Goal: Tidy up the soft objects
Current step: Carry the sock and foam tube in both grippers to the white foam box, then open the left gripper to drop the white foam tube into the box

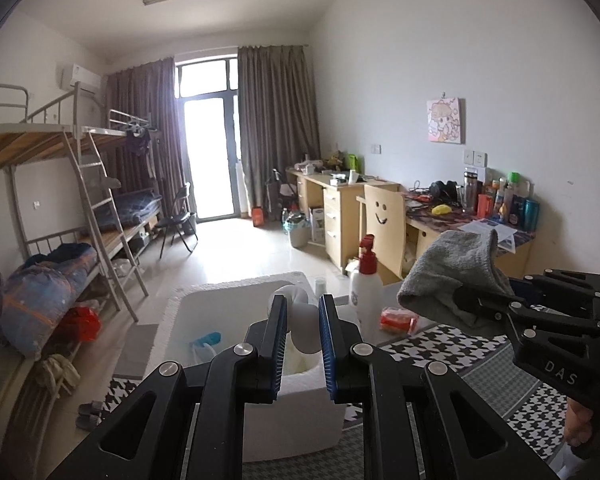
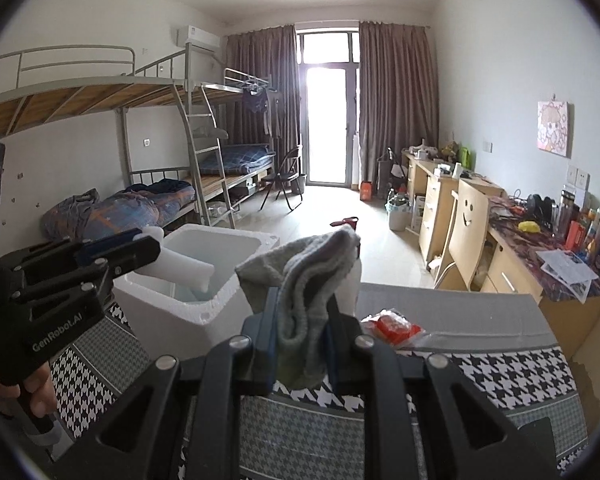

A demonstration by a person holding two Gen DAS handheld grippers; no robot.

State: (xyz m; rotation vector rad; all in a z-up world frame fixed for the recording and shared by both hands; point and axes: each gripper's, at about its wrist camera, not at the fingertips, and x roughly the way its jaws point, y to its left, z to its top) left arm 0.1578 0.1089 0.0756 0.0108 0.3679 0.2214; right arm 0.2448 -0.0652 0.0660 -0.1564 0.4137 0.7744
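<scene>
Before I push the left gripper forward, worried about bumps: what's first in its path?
The left gripper, shut on a white foam piece, would probably meet the white styrofoam box.

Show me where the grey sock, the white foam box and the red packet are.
grey sock [image 2: 300,280]: right wrist view, on its folded middle.
white foam box [image 2: 172,308]: right wrist view, on its front wall.
red packet [image 2: 392,326]: right wrist view, on its red middle.
</scene>
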